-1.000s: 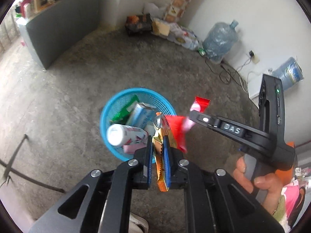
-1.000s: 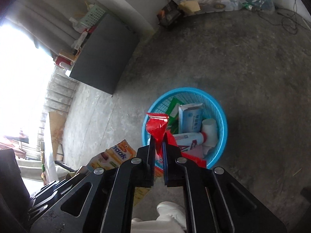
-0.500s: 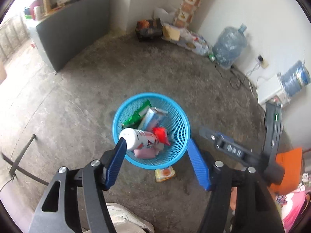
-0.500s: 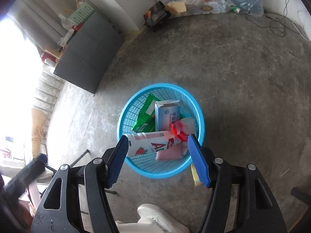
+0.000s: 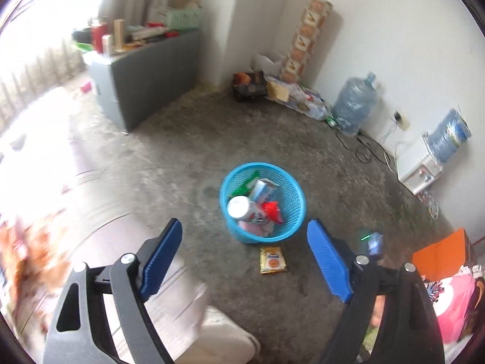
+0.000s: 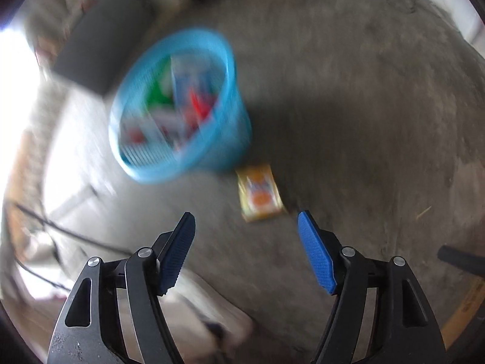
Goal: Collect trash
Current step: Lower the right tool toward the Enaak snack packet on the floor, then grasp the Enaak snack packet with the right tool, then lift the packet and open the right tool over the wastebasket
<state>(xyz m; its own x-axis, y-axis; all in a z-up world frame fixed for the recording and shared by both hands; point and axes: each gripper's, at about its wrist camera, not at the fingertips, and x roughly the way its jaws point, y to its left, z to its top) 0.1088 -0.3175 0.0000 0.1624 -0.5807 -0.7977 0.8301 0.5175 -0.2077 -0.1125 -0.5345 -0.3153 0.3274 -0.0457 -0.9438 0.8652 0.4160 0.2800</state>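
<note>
Both grippers have just been opened and nothing is held between their jaws. The left gripper (image 5: 244,259) is spread wide, with the basket (image 5: 295,209) just ahead. The yellow packet (image 6: 259,194) lies beside the basket, just ahead of the right gripper (image 6: 246,250), presumably spread to take it next.

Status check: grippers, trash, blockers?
Left gripper and right gripper open, empty, jaws just opened. Yellow snack wrapper on concrete floor beside blue mesh plastic basket, not in it. Nothing blocking it.
</note>
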